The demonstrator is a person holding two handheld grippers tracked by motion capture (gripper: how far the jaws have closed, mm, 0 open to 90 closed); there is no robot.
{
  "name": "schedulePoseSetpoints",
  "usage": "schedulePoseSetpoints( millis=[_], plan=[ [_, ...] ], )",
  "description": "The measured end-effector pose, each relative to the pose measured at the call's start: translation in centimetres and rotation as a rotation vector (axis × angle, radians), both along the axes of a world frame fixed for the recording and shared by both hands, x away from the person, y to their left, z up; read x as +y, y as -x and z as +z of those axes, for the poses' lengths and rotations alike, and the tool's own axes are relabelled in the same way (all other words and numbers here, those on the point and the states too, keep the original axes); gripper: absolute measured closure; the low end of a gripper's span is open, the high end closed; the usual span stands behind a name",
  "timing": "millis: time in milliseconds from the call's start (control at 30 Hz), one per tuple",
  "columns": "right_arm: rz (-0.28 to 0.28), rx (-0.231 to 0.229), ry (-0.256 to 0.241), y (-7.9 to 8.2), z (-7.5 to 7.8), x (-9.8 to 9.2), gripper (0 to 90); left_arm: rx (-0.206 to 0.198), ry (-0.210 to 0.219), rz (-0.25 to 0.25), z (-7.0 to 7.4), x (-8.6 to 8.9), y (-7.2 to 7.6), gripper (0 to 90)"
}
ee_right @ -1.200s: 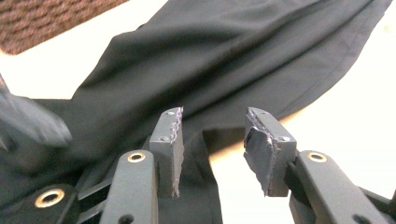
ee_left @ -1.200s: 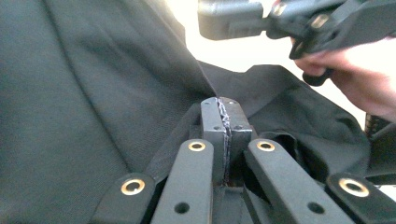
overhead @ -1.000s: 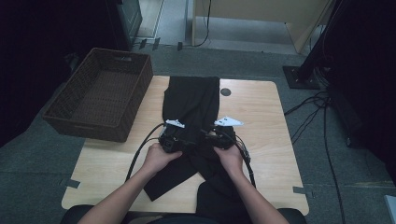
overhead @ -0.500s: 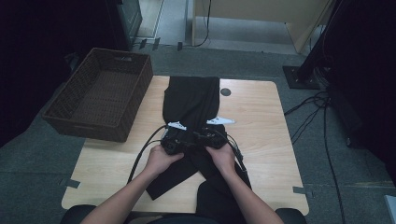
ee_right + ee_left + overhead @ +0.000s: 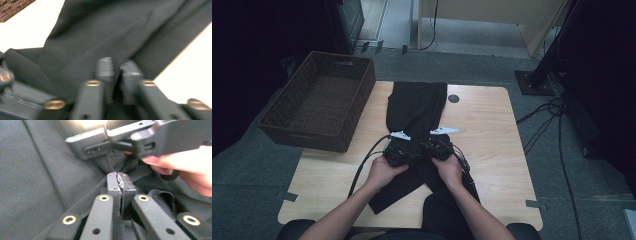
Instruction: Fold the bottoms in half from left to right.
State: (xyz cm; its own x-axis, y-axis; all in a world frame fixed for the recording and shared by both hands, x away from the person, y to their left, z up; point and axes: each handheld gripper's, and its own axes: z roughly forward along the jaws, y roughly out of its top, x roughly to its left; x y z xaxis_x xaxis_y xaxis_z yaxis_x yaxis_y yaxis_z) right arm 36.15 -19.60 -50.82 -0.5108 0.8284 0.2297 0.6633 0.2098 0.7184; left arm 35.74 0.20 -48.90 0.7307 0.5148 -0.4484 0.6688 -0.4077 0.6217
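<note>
High view shows the wooden table [image 5: 492, 125] across the middle of the frame, with the brown wicker basket [image 5: 319, 107] at its upper left corner, hanging partly over the table's left edge. Down the centre of the table lies the black garment [image 5: 417, 107], a pair of dark trousers by the look of it, its flat upper part reaching toward the far edge and its lower part splitting into two lengths that run down to the bottom of the frame, one slanting left, one bunched to the right beside my forearm. Both my hands sit on the cloth at the frame's centre, just beside each other. My left gripper [image 5: 396, 148] is in my left hand [image 5: 382, 172], and my right gripper [image 5: 436, 146] in my right hand [image 5: 449, 170], the two nearly touching over the fabric. Left gripper view has my jaws pressed together at the middle of the frame on a small fold of the black garment [image 5: 37, 177], with the other gripper and my fingers across the upper right. Right gripper view is blurred; my jaws stand a narrow gap apart over the black garment [image 5: 105, 32], and I cannot tell whether cloth is caught between them. A small dark round hole [image 5: 453, 98] marks the table just right of the garment's upper end.
</note>
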Motion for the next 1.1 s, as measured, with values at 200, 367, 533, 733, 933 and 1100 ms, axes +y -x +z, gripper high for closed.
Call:
schedulePoseSetpoints(
  millis=[200, 367, 533, 733, 933, 1100],
  plan=[
    [-0.001, -0.030, -0.011, 0.2, 1.2, -1.7, 88.7, -0.081, 0.030, 0.101, 2.7, 4.2, -1.4, 77.9],
    [0.004, -0.035, 0.003, 0.2, 1.5, -2.9, 88.7, -0.099, -0.012, 0.208, 2.5, 6.4, -3.3, 74.7],
    [-0.003, -0.046, 0.021, 0.3, 1.8, -3.7, 88.5, -0.109, -0.072, 0.239, 0.9, 6.1, -4.4, 71.2],
    [-0.007, -0.030, 0.056, 0.1, 1.1, -4.5, 88.1, -0.114, -0.105, 0.237, -0.6, 4.8, -5.6, 68.1],
    [-0.017, 0.006, 0.081, -0.1, 0.0, -5.3, 88.0, -0.104, -0.164, 0.230, -1.6, 4.3, -6.6, 60.0],
    [-0.031, 0.011, 0.074, -0.4, -0.4, -6.1, 88.0, -0.091, -0.151, 0.238, -1.6, 4.7, -7.0, 55.3]
  ],
)
